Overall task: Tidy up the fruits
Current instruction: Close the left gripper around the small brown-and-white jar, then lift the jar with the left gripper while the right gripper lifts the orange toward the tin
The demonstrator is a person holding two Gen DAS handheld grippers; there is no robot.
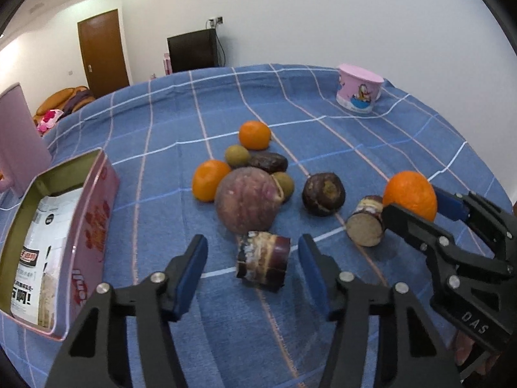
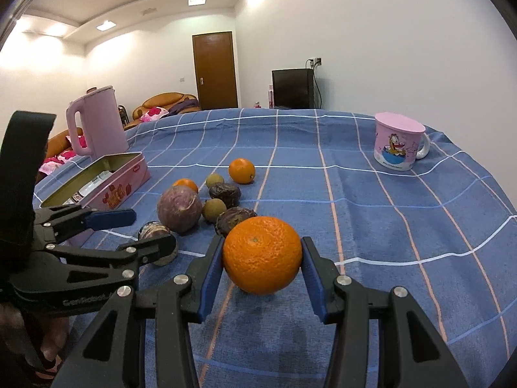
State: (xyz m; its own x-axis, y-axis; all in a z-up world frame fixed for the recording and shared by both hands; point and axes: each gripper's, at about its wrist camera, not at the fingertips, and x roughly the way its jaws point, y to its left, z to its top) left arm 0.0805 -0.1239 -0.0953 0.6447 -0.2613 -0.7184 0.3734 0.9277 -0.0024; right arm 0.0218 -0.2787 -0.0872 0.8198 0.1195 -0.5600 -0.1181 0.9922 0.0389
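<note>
A short purple cane piece (image 1: pixel 263 263) lies on the blue checked cloth between the pads of my left gripper (image 1: pixel 252 270). A gap shows on each side of it, so the gripper is open. Beyond it sits a cluster: a big purple round fruit (image 1: pixel 247 200), two mandarins (image 1: pixel 255 134), small green-brown fruits (image 1: pixel 237 155), a dark wrinkled fruit (image 1: pixel 268 161), a dark bulb (image 1: pixel 323 194) and a second cane piece (image 1: pixel 365 226). My right gripper (image 2: pixel 261 258) is shut on a large orange (image 2: pixel 261 255), just above the cloth. It shows at the right of the left wrist view too.
An open pink tin (image 1: pixel 93 220) with packets inside stands left of the fruit. A pink kettle (image 2: pixel 97 123) is behind it. A lidded pink mug (image 2: pixel 397 142) stands at the far right. The left gripper (image 2: pixel 135 231) reaches in close beside the right one.
</note>
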